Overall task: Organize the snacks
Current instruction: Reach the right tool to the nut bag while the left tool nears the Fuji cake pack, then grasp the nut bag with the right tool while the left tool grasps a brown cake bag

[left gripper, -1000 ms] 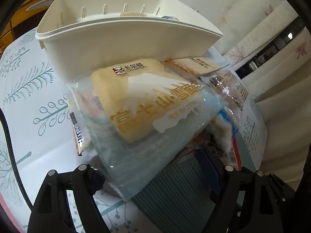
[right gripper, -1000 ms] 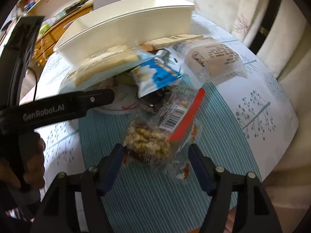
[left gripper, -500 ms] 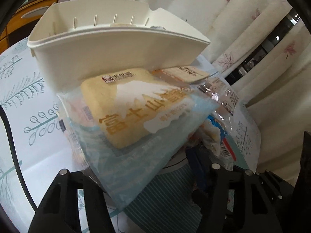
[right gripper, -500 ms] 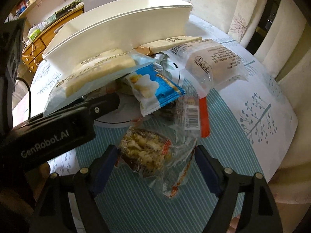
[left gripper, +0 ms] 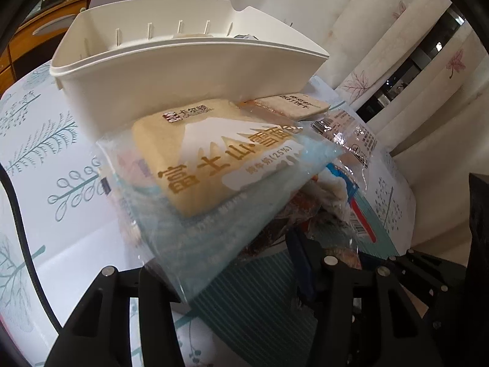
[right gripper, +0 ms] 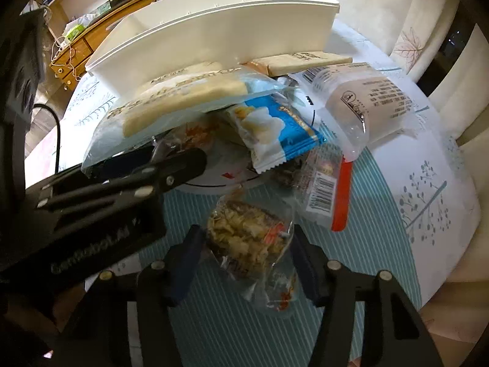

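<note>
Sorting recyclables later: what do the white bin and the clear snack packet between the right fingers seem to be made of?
The white bin looks like rigid moulded plastic, matte, with rim ribs. The snack packet seems thin glossy clear film: crinkled, with contents showing through.

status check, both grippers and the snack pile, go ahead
Left gripper open around pale blue bread packet. Right gripper open, straddling clear crispy-snack bag. White plastic bin sits behind the pile.

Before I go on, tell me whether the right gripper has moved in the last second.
Yes. The right gripper has closed inward around the clear snack pack lying on the striped mat; whether it pinches yet is unclear.
</note>
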The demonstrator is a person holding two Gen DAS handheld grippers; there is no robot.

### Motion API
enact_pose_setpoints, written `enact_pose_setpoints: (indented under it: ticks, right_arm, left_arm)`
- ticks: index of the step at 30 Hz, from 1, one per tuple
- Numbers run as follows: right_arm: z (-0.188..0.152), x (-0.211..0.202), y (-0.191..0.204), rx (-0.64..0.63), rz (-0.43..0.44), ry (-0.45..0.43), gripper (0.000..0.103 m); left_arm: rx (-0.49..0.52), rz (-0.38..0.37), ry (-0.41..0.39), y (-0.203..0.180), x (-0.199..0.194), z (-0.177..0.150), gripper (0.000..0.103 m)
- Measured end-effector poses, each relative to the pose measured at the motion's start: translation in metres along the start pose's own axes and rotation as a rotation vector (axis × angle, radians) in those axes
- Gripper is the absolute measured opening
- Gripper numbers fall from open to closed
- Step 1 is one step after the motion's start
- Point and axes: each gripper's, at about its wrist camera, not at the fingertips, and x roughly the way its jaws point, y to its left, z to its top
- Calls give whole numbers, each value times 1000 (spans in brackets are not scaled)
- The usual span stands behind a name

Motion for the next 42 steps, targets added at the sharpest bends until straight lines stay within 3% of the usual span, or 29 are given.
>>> enact_pose_setpoints:
  ticks: [10,19,24,26,31,36,42]
  right_arm:
    - [10,3,-11,11,62,79,56]
    - [17,5,-23,-49,177,151,56]
    - [23,-3,-37,-145,292,181,56]
    - [29,-4,-41,-223,365,216,56]
    - [47,-16,-55,-416,447,239,56]
    - [78,-31,-67,-496,529,218,56]
    - [114,-50,-82,-528,615,145,56]
  left_arm:
    - [13,0,44,4,-15,-8,52]
    - [-78,20,61,1,-28,-16,52]
    - [-118,104,58,-15,-48,-20,52]
    - [-133,131,61,-22,-55,-23,52]
    - [-193,191,65,-36,-73,-26,52]
    - [-259,247,27,-48,-92,-14,52]
    - [-269,310,-34,-62,-101,15,52]
